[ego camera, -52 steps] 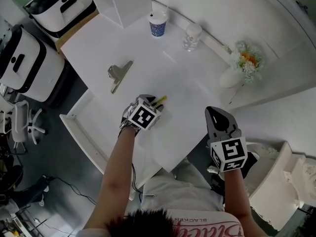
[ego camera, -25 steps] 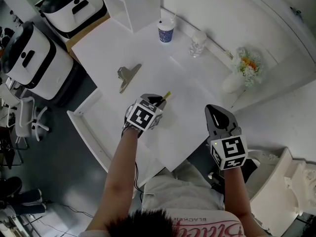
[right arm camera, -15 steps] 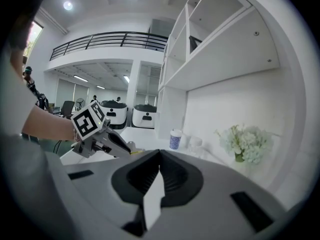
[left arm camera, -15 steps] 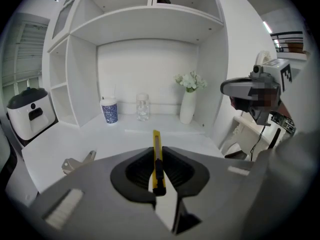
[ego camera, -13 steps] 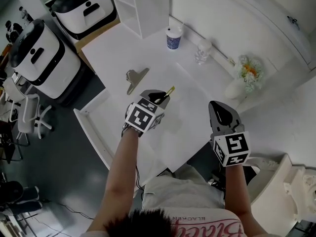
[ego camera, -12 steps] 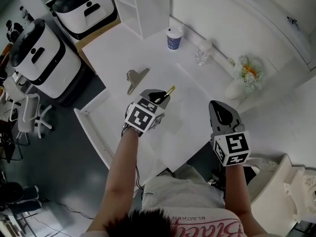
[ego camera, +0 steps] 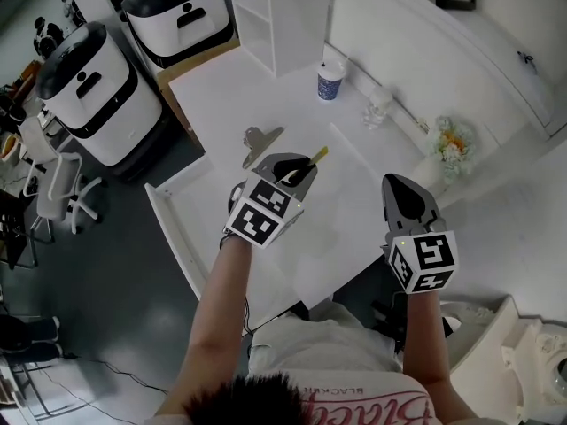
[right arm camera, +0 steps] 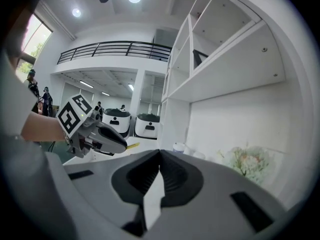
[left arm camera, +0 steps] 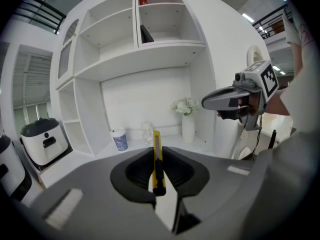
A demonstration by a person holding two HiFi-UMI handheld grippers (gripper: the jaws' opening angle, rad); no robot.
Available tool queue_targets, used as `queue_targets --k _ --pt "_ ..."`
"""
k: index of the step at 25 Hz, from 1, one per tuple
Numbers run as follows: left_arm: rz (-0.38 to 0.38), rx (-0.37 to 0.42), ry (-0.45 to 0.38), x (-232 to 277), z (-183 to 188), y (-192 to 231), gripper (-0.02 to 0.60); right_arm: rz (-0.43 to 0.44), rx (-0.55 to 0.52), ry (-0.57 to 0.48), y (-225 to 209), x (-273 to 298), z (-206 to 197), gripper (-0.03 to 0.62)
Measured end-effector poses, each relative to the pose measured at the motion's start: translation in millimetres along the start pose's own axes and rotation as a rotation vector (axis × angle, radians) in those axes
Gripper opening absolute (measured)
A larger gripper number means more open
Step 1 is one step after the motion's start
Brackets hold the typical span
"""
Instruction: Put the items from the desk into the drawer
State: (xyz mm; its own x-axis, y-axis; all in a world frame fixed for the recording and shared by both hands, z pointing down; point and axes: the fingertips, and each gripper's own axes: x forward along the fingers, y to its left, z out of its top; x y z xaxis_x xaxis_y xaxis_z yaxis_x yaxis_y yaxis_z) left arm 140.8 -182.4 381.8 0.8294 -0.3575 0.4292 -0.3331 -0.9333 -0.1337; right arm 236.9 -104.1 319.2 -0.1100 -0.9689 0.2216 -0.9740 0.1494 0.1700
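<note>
- The left gripper (ego camera: 299,165) is clamped on a yellow utility knife (left arm camera: 156,156); its 2 jaws press the knife's sides, and the knife's far end sticks out past the jaw tips.
- In the head view, this gripper hangs above the white desk (ego camera: 354,215), and the knife's yellow tip points towards the back of the desk.
- The right gripper (ego camera: 406,187) has its jaws closed together with nothing between them. It is held over the desk's near right edge, well apart from the left one.
- A metal binder clip (ego camera: 260,140) lies on the desk just beyond the left gripper.
- Further back stand a blue-patterned paper cup (ego camera: 330,81) and a clear glass (ego camera: 379,107), with a vase of flowers (ego camera: 452,142) at the right.
- The drawer (ego camera: 168,237) stands pulled open at the desk's left side, below the left forearm.
</note>
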Motion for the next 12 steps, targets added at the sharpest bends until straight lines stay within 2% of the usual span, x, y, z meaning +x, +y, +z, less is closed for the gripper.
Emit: queue_targets --k 5,12 --pt "0.098 0.038 -0.083 -28.6 28.9 8.9 0.06 0.016 -0.005 -0.048 2.2 0.3 19.5 0.008" --pt "0.3 0.051 -0.189 -81.9 55.2 33.4 0.06 0.083 -0.042 -0.084 20.9 3.9 37.8 0.008"
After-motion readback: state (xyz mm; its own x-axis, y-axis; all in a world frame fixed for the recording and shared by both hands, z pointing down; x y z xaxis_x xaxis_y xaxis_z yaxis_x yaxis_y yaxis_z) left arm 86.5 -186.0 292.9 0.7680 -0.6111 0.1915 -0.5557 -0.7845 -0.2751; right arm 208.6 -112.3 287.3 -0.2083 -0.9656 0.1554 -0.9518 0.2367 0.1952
